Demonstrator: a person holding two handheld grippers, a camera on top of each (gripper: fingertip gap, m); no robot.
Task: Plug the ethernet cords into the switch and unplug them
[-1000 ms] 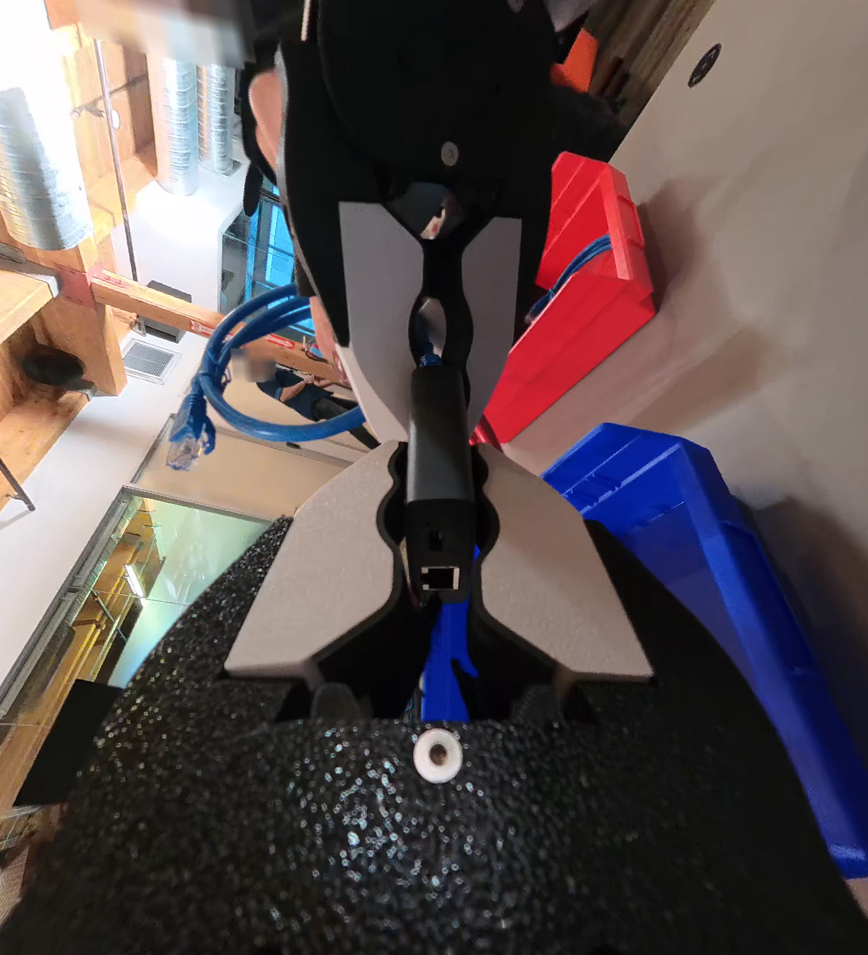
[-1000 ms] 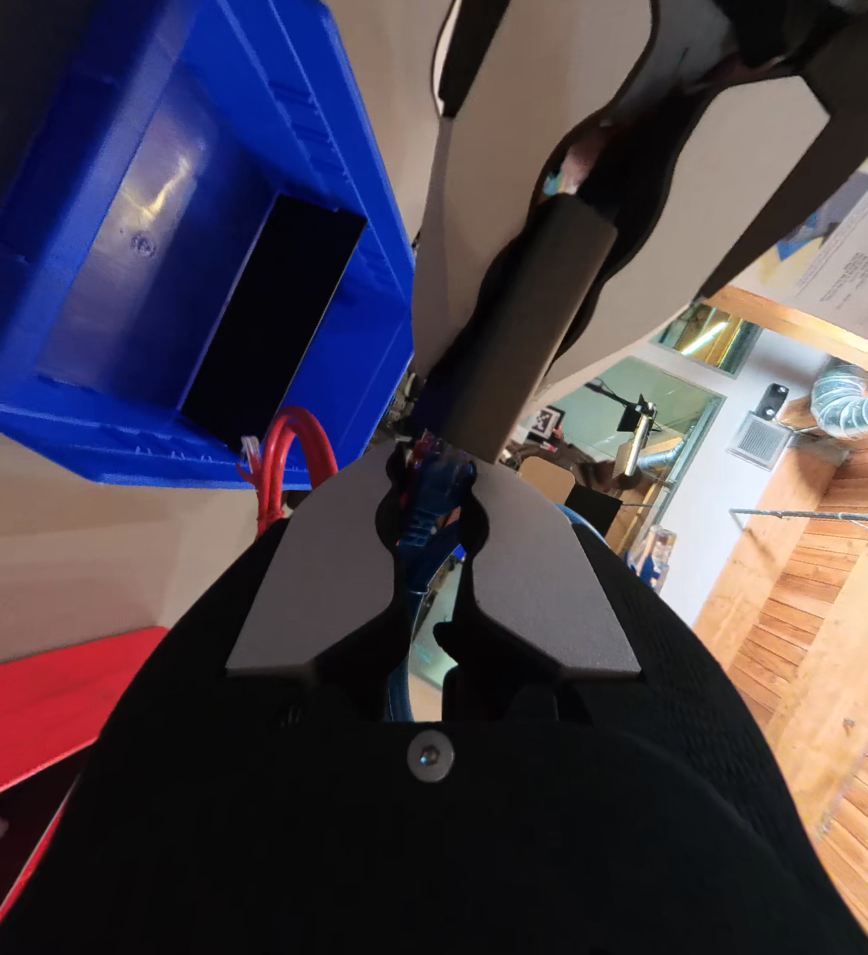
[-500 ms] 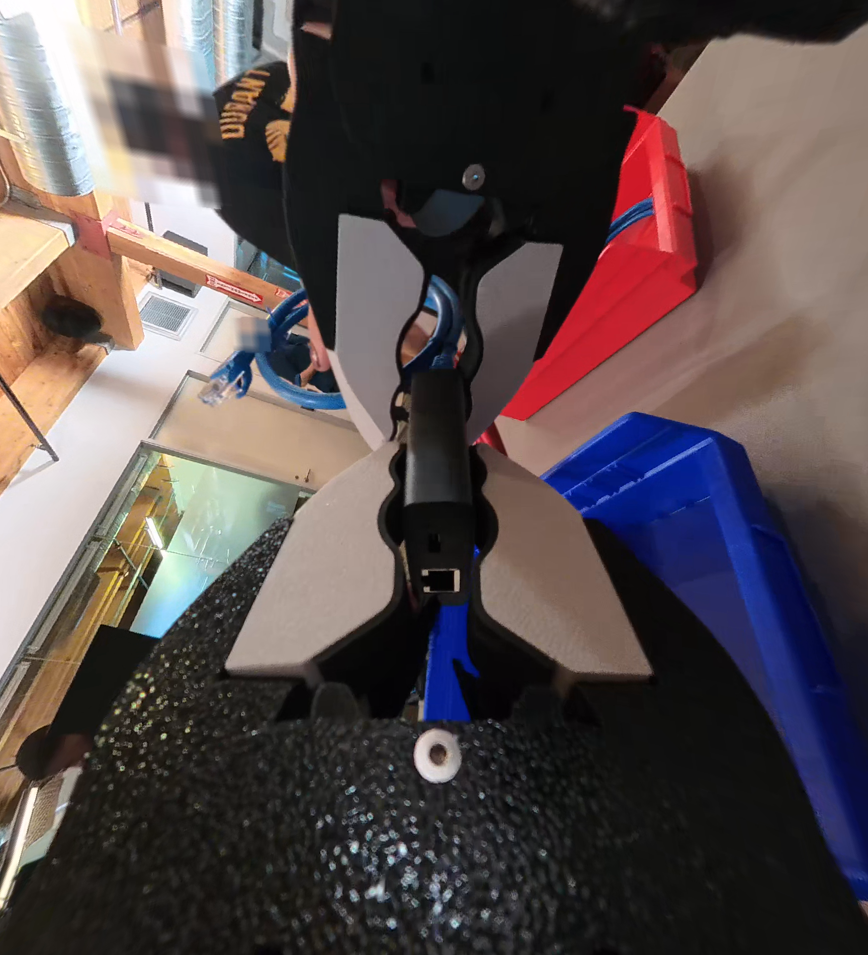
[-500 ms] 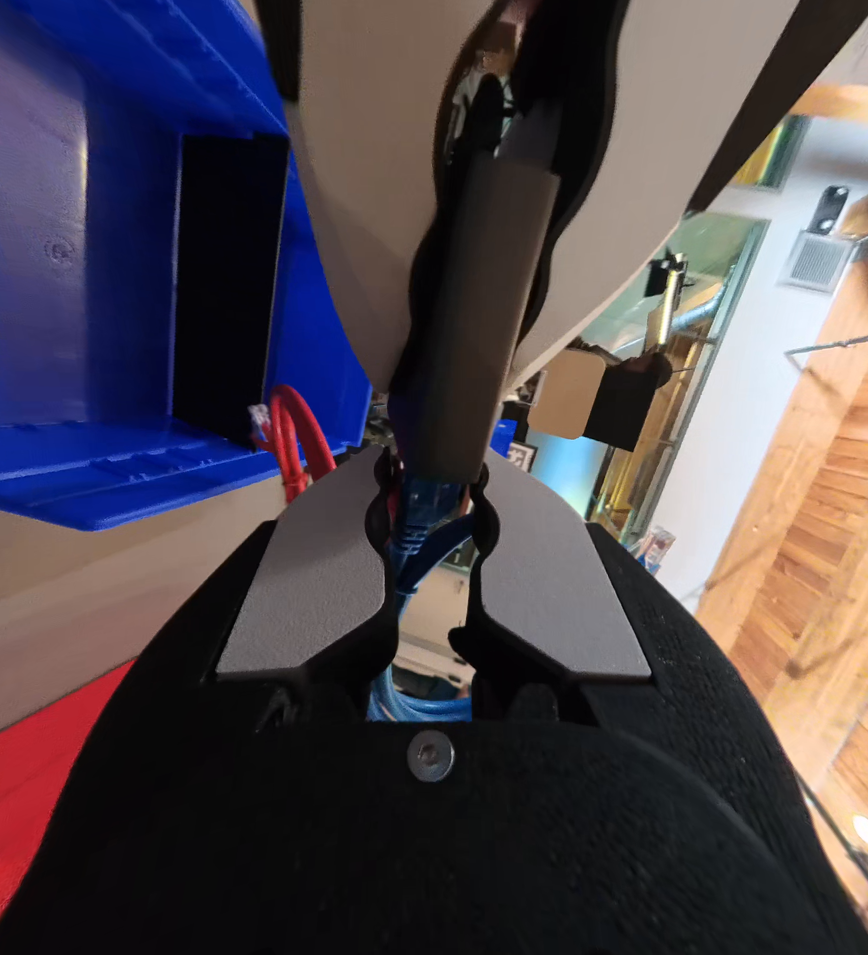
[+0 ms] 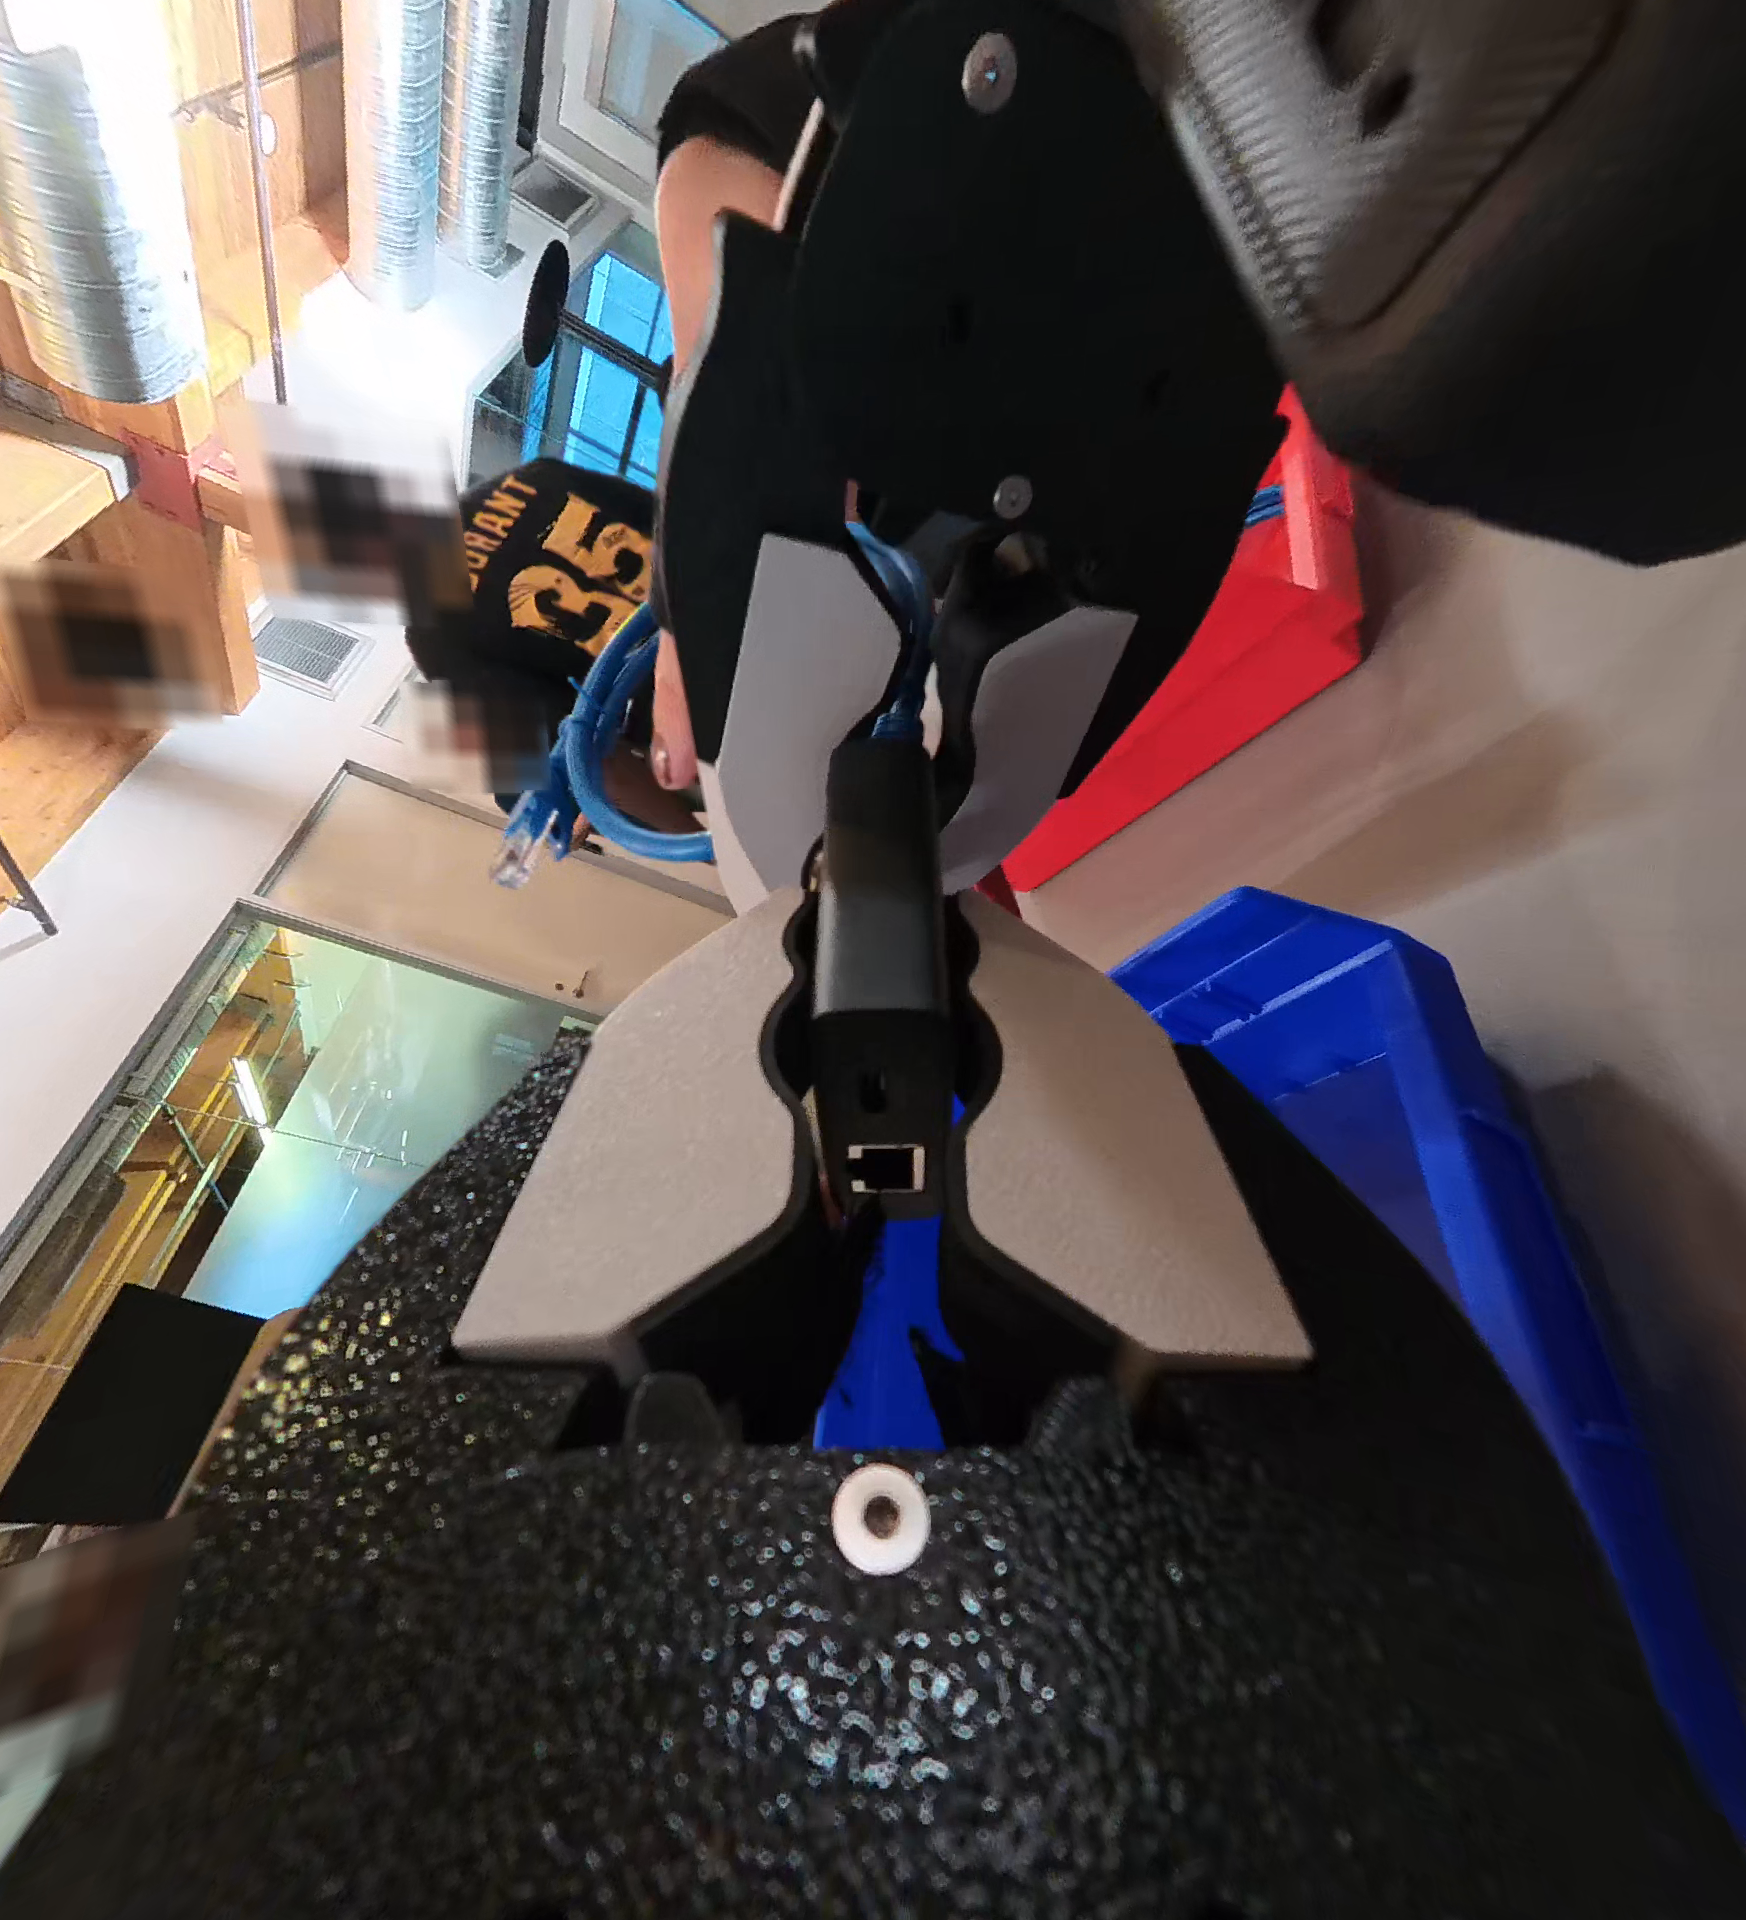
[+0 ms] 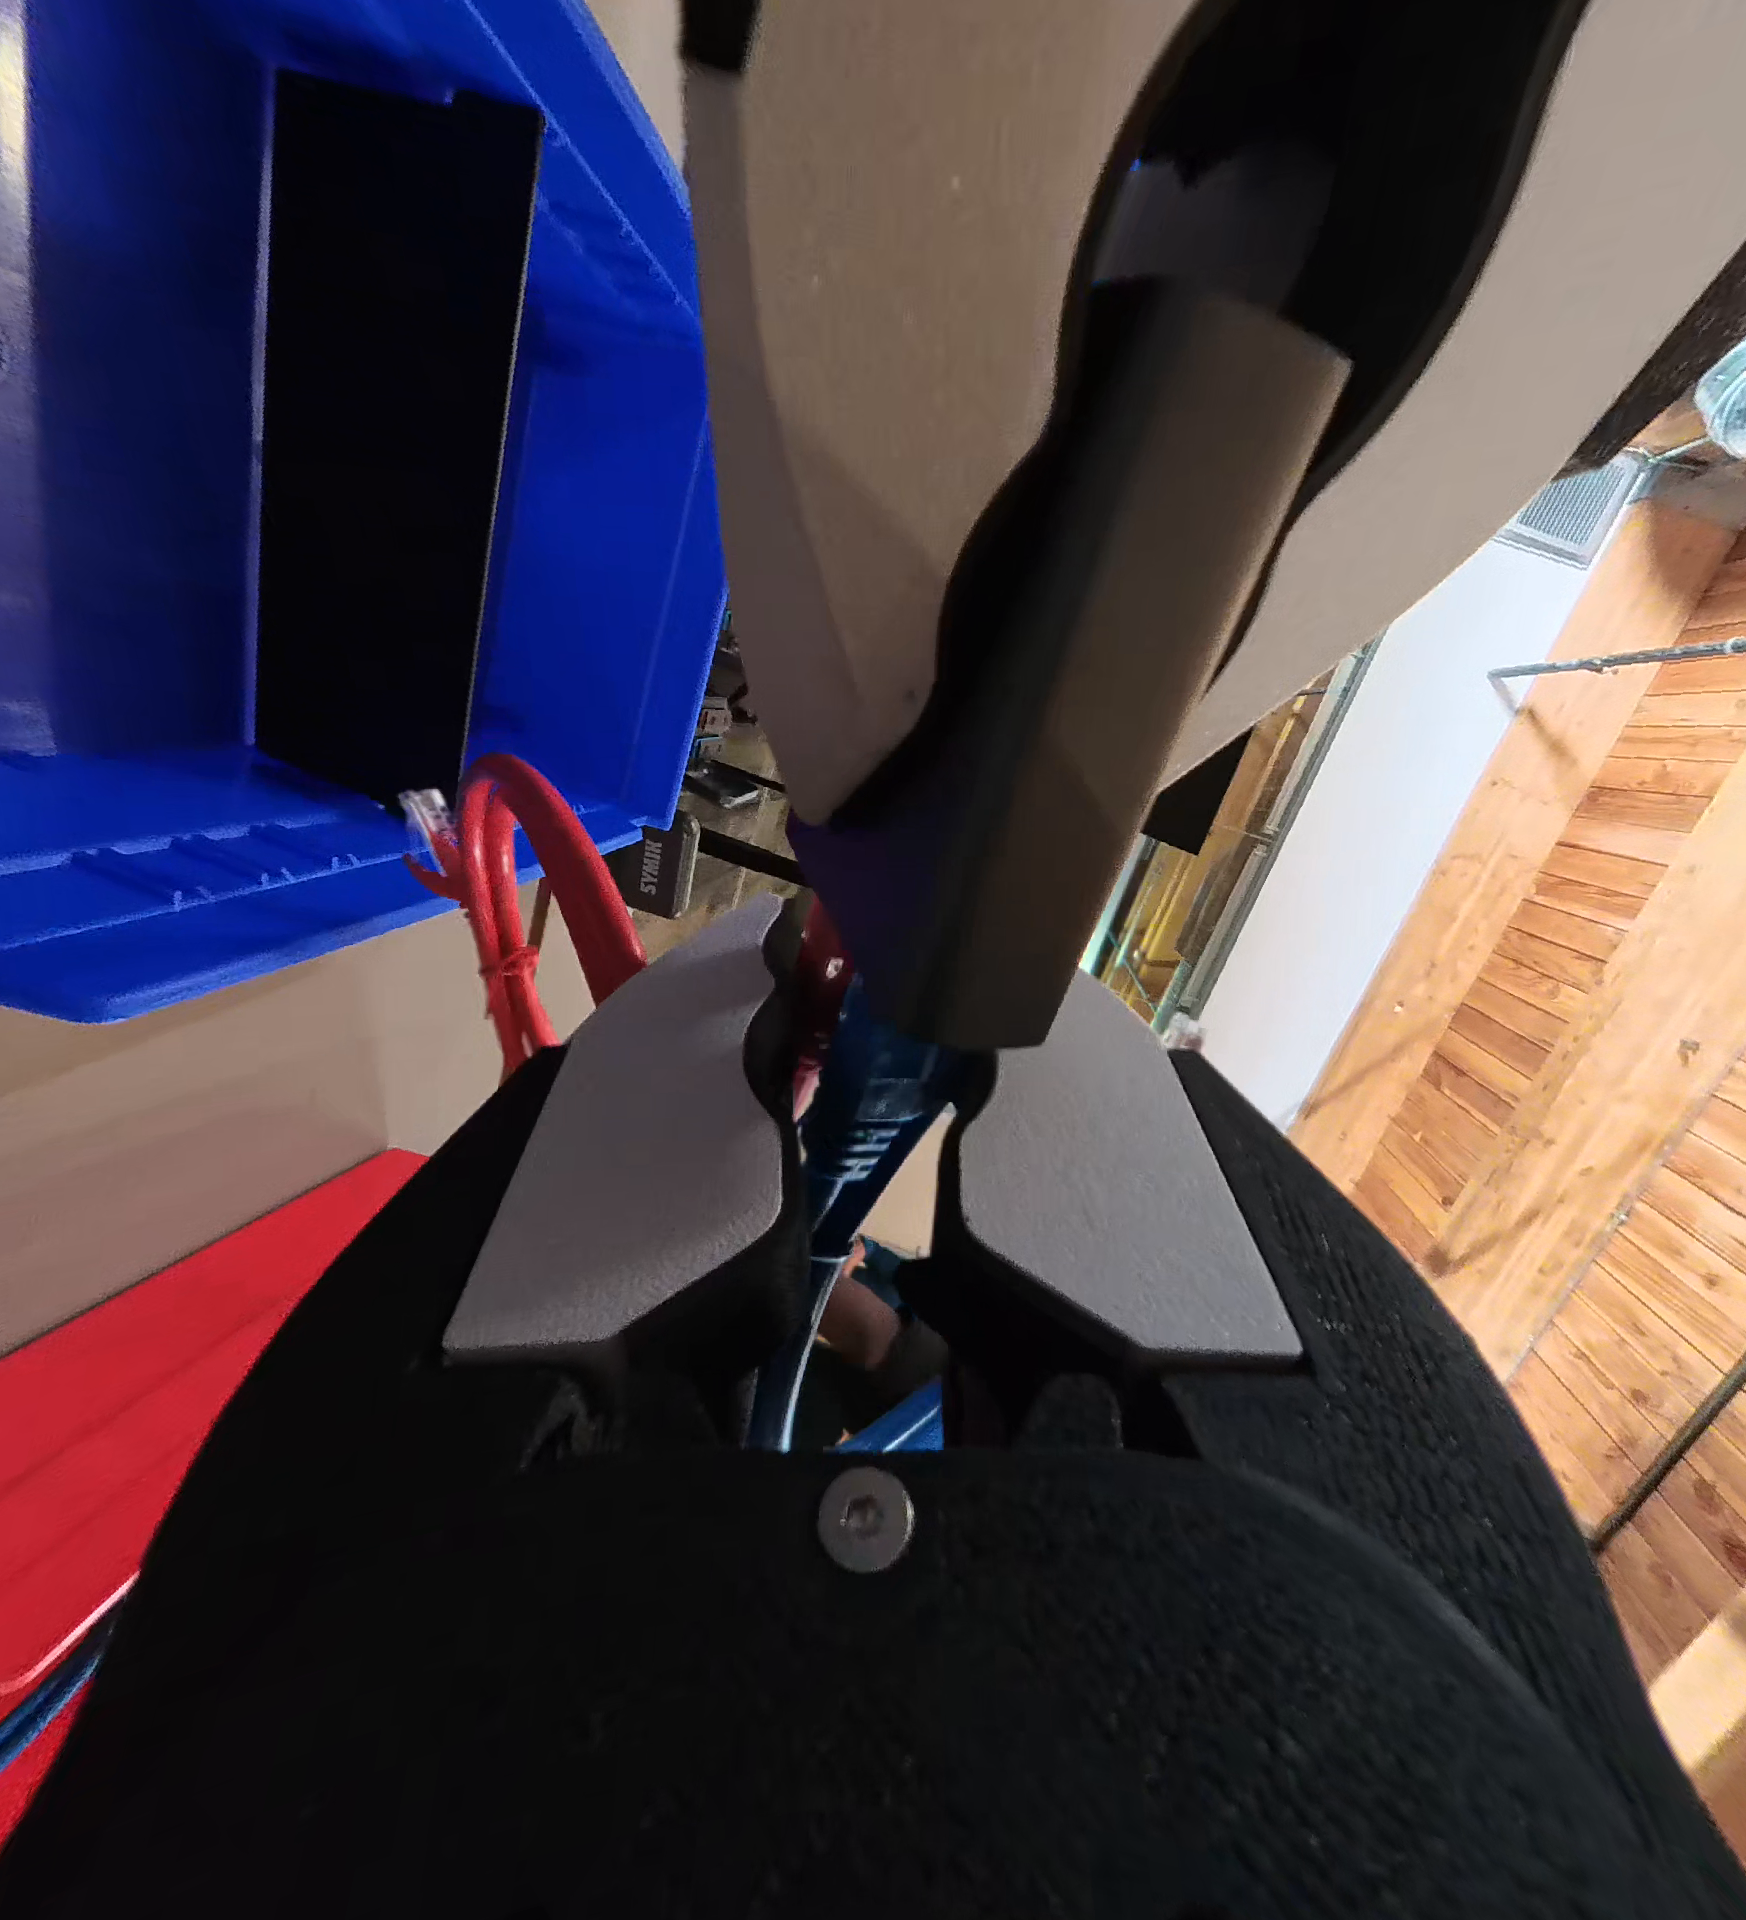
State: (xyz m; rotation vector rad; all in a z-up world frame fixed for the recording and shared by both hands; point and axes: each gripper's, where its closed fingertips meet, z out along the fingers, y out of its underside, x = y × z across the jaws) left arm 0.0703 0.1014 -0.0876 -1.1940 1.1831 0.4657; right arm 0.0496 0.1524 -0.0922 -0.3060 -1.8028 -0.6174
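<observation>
In the left wrist view my left gripper (image 5: 879, 935) is shut on a small black adapter box (image 5: 879, 987) with a network port on its near end. My right gripper (image 5: 910, 727) faces it end to end, shut on the plug of a blue network cable (image 5: 630, 748) at the box's far end. The cable's loose coil and clear free plug (image 5: 521, 857) hang to the left. In the right wrist view my right gripper (image 6: 874, 997) grips the blue plug boot (image 6: 869, 1132), which meets the black box (image 6: 1045, 810) between the left gripper's pale fingers (image 6: 848, 416).
A blue bin (image 6: 121, 436) holds a flat black box (image 6: 381, 416); a tied red cable (image 6: 516, 904) hangs at its rim. A red bin (image 5: 1212, 665) holding blue cable stands beyond the blue bin (image 5: 1420, 1195) on a beige table. A person in a dark shirt (image 5: 557, 561) stands behind.
Both grippers stay shut and joined at the black box. The pair has tilted and the right gripper sits closer. The blue cable's coil and free plug have swung right, nearer the fingers.
</observation>
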